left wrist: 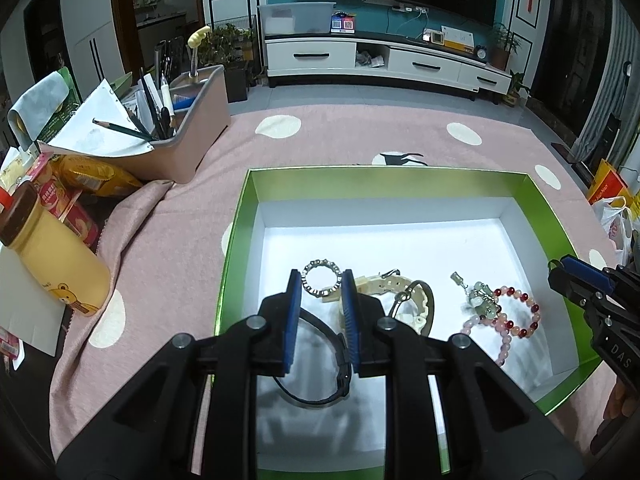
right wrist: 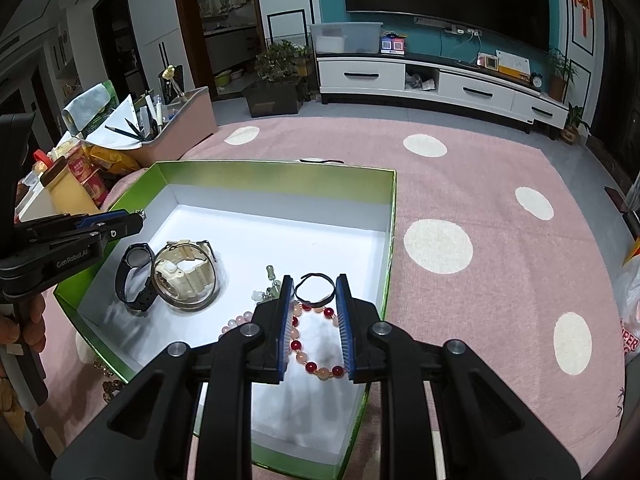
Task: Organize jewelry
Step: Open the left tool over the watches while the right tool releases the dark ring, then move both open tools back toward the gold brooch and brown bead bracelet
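A green box (left wrist: 240, 216) with a white floor holds the jewelry. My left gripper (left wrist: 321, 280) hovers open over its left part, above a silver ring bracelet (left wrist: 310, 285) and a black watch (left wrist: 320, 396); nothing is between the pads. A cream watch (left wrist: 404, 292) lies beside them. My right gripper (right wrist: 315, 282) is open above a red and pink bead bracelet (right wrist: 316, 364) and a thin black band (right wrist: 315, 302), gripping nothing. A jade charm (right wrist: 268, 290) and pale pink beads (right wrist: 236, 324) lie to its left. Each gripper appears in the other view: right gripper (left wrist: 560, 276), left gripper (right wrist: 138, 222).
The box sits on a pink dotted cloth (right wrist: 480, 200). Left of it stand a pink organiser with pens (left wrist: 192, 140), snack packets (left wrist: 96, 176) and a yellow bottle (left wrist: 52, 256). A plastic bag (left wrist: 616, 220) lies at the right. A person's hand (right wrist: 24, 320) holds the left gripper.
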Available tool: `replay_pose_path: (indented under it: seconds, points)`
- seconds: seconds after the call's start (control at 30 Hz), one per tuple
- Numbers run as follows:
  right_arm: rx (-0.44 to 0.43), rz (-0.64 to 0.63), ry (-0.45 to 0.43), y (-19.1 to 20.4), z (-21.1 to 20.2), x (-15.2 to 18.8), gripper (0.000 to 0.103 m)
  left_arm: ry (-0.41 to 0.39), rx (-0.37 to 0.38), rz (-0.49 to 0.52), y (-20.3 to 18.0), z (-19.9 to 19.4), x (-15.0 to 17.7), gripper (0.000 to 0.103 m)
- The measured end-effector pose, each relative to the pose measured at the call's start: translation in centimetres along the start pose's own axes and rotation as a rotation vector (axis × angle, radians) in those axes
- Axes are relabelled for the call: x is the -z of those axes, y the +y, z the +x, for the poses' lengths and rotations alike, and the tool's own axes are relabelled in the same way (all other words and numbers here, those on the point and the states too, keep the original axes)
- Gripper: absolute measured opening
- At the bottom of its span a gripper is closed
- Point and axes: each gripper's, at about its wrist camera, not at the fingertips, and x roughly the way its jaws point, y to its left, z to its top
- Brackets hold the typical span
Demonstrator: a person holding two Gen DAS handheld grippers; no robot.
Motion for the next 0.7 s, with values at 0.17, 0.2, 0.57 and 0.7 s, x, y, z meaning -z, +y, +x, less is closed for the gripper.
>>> replay_pose_path:
  seconds: [0.17,0.2,0.57,0.7]
  points:
    - [0.006,0.014,-0.004,-0.2,-0.2,-0.2,0.022,-0.002,-0.002,0.001,0.0,-0.2,0.0,0.024]
    - [0.007,0.015,-0.005,-0.2,-0.2,-0.2,0.024,-0.002,-0.002,0.001,0.0,-0.3,0.0,0.033]
    - [0.010,0.027,-0.041,-0.1,-2.2,0.0,0.046,-0.025,-0.001,-0.009,-0.2,-2.1,0.3,0.068]
    - [0.021,0.031,-0.054,0.1,-3.3,0.2,0.056,-0.029,-0.006,-0.015,-0.1,-3.0,0.6,0.076]
